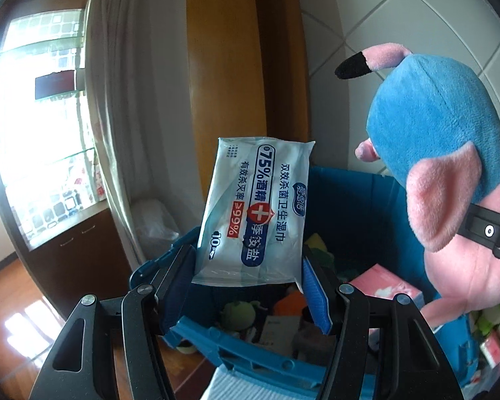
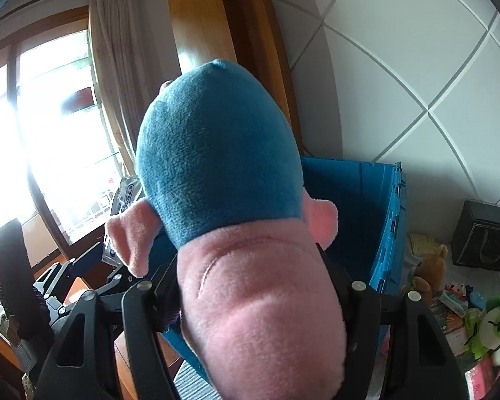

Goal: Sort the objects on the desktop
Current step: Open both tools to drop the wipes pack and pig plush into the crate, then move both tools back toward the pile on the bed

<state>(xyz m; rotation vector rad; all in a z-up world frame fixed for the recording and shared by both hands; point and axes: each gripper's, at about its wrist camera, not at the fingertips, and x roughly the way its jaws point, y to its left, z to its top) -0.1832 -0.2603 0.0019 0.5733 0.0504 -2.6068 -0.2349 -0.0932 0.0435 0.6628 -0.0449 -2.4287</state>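
1. Nearest the lens, right wrist view: pink-and-blue plush toy (image 2: 236, 233) fills the frame. The right gripper (image 2: 250, 286) has its fingers partly open and closed on the toy's pink lower body, one at each flank. The blue upper half stands up beyond the fingertips.
2. Left wrist view: left gripper (image 1: 248, 266) holds a wet-wipes packet (image 1: 255, 211). Blue pads (image 1: 180, 280) press the packet's lower corners from both sides at a mid-width opening. The packet rises upright past the fingertips, printed face to the camera.
3. Blue crate (image 1: 350, 200): directly beyond and below both pairs of fingers, lid open. In the left view the packet hangs over its near rim (image 1: 243, 353).
4. Done so far, judged from the contents: several items already lie in the crate under the left fingers, namely a pink box (image 1: 383, 283), a greenish plush (image 1: 238, 313), and something orange.
5. In hand: two items, neither yet released; both appear poised for dropping in.
6. Left to do: right of the right fingers, beside the crate, clutter remains on the surface: a green-and-white plush (image 2: 493, 330), a brown plush (image 2: 430, 273), small packets, and a dark box (image 2: 486, 233). Task looks roughly mid-way; exact count not readable.
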